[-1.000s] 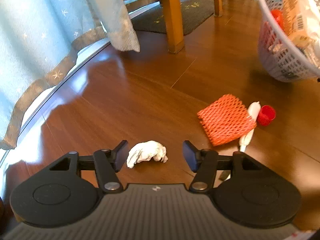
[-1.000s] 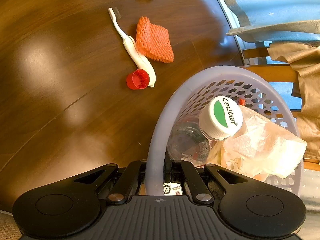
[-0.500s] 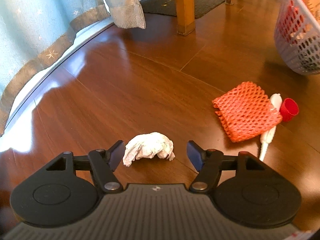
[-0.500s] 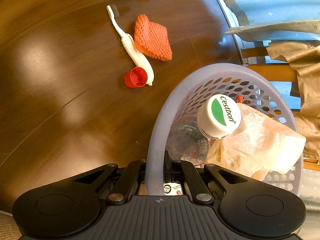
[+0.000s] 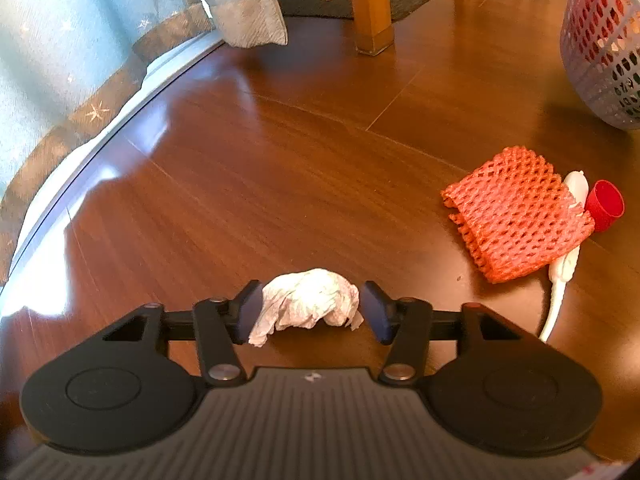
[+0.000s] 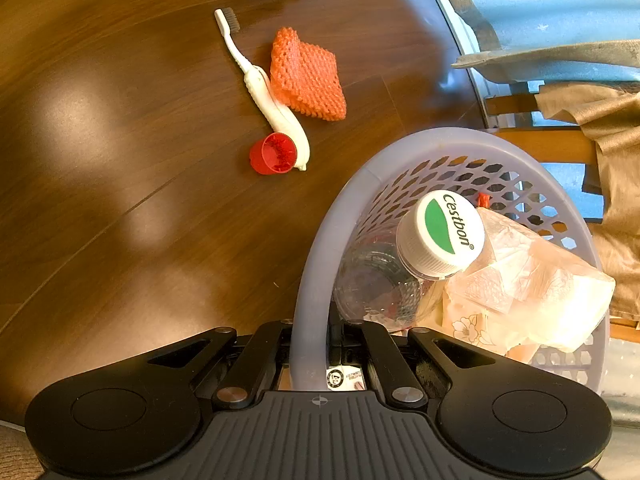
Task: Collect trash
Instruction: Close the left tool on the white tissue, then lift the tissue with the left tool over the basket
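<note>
The left claw (image 5: 310, 312) sits low over the floor (image 5: 280, 168), its pads either side of a crumpled tissue (image 5: 306, 304). They look to be just touching it, though a firm pinch is hard to confirm. Ahead and to its right lie an orange foam net (image 5: 516, 216), a toothbrush (image 5: 564, 272) and a red cap (image 5: 605, 205). The right claw (image 6: 316, 344) is clamped on the basket (image 6: 320, 256) rim, holding it ready, with a bottle (image 6: 436, 236) already inside.
</note>
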Available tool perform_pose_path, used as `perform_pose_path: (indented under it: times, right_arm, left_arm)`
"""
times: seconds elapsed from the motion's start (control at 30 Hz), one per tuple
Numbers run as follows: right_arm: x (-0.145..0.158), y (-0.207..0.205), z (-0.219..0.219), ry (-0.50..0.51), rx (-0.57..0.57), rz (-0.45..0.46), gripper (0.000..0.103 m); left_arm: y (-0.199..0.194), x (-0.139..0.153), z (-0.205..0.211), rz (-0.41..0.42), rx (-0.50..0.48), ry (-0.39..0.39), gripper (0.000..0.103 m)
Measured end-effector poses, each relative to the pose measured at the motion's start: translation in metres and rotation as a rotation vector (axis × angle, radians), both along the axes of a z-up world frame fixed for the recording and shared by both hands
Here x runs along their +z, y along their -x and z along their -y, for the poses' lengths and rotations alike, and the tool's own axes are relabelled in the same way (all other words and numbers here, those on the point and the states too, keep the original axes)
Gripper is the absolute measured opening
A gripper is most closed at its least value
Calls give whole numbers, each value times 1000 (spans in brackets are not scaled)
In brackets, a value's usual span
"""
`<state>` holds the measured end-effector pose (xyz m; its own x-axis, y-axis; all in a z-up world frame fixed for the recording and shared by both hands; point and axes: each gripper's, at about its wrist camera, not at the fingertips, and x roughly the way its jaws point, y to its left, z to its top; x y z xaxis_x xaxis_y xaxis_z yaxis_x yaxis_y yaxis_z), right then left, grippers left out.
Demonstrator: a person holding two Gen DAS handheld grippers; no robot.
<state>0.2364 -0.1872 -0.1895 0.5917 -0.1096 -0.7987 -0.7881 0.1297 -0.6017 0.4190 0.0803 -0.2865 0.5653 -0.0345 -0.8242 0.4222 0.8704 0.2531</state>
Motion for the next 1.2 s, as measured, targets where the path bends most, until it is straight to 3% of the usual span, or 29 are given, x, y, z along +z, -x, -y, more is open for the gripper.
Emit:
perform_pose_path:
  times: [0.23, 0.47, 0.97, 1.2]
  right_arm:
    - [0, 0, 0, 0, -1, -1, 0]
    - [0, 0, 0, -1, -2, -2, 0]
    - [0, -1, -1, -1, -3, -2, 0]
    - [0, -1, -1, -2, -4, -2, 0]
  left_arm:
    - [-1, 0, -1, -8, 2, -8, 33]
    - [2, -2, 1, -28, -8, -20, 23]
    - [18, 5, 9, -30, -36, -28, 23]
    - [27, 24, 15, -3, -61, -8, 23]
